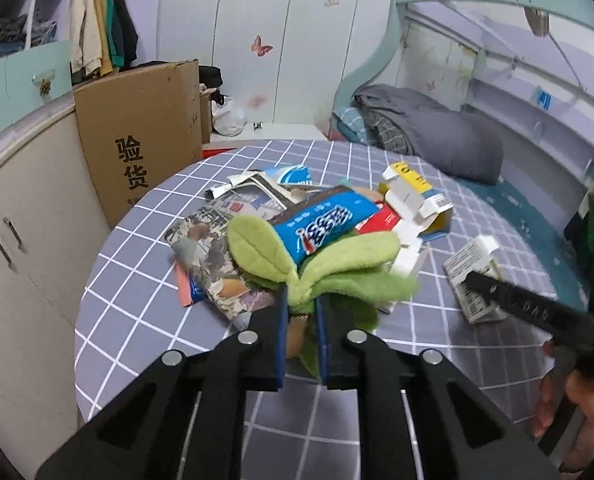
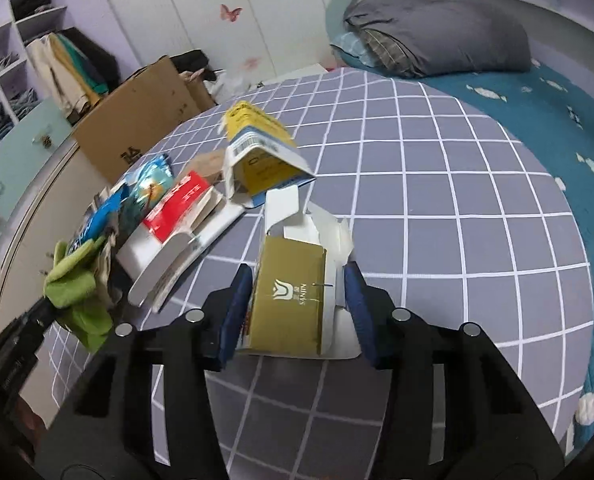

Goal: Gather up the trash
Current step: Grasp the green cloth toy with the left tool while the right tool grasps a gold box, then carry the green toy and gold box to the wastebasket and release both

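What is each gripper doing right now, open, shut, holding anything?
Left gripper: shut on the green plush leaf-shaped fabric bag.
Right gripper: jaws around the gold cardboard carton; a pressing grip cannot be told.

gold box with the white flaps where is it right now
The gold box sits low and centre in the right wrist view, between the right gripper jaws on the grey checked cloth, right of the red-and-white carton.
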{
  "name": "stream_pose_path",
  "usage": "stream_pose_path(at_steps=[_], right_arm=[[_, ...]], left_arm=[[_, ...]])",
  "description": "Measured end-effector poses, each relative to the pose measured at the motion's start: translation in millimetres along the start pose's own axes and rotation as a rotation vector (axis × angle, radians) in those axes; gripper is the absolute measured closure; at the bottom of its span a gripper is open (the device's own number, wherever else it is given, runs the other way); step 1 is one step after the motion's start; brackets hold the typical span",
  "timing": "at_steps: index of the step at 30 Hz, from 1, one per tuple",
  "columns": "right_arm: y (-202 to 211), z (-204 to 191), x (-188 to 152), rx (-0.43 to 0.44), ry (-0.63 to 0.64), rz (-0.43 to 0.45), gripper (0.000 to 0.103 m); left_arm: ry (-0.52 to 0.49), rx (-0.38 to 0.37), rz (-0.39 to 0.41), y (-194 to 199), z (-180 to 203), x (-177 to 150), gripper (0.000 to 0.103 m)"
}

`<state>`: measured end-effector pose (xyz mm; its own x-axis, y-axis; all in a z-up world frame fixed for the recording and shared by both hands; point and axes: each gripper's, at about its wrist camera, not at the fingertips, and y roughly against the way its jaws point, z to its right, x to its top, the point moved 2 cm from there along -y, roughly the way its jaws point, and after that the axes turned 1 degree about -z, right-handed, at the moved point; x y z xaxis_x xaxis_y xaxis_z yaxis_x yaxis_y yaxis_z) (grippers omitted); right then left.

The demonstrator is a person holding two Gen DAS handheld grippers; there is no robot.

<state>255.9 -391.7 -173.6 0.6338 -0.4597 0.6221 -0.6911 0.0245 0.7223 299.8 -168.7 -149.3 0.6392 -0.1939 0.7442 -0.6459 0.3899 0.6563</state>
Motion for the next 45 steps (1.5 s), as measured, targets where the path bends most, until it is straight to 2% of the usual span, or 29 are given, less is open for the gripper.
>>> stream_pose_path(at_steps=[9,14,17,23,26,29,36,43,44,45], right_arm=[[51,-21,-10,0.083,0.017,0.099,0.057],[81,-61,-16,0.161,0.081,0.129,0.057],[92,-91,-22,0.214,0.131,0.126,0.057],[94,-172,-52,0.326,0.273,0.069,0.057],[84,-215,-73,0.369,0.343,0.03,0.057],[70,-257,-97,0.413,0.406,-0.021,0.057],[18,-340,-154,0.451,0.554,-0.125,0.056],[-45,-392,-198,0.446,0.64,-0.218,0.055],[-51,-396,-200,0.444,0.647,-0.225,0.054],[-60,-402,-204,0.442,0.652,-0.23,0.044]], left_arm=[[0.103,-0.122,0.105,63,-21,-3,0.092],[0.162,-0.161,0.177,109,-45,-7,0.092],[0.201,-0.147,0.214,132,-67,-15,0.092],[0.291,-0.042,0.241,167,-132,-45,0.092],[0.337,0.051,0.229,175,-168,-65,0.092],[0.407,0.099,0.2,177,-204,-87,0.092],[0.554,0.242,0.112,159,-285,-139,0.092],[0.679,0.331,0.008,130,-349,-189,0.092],[0.695,0.347,-0.009,125,-358,-196,0.092],[0.703,0.355,-0.02,121,-364,-201,0.092]])
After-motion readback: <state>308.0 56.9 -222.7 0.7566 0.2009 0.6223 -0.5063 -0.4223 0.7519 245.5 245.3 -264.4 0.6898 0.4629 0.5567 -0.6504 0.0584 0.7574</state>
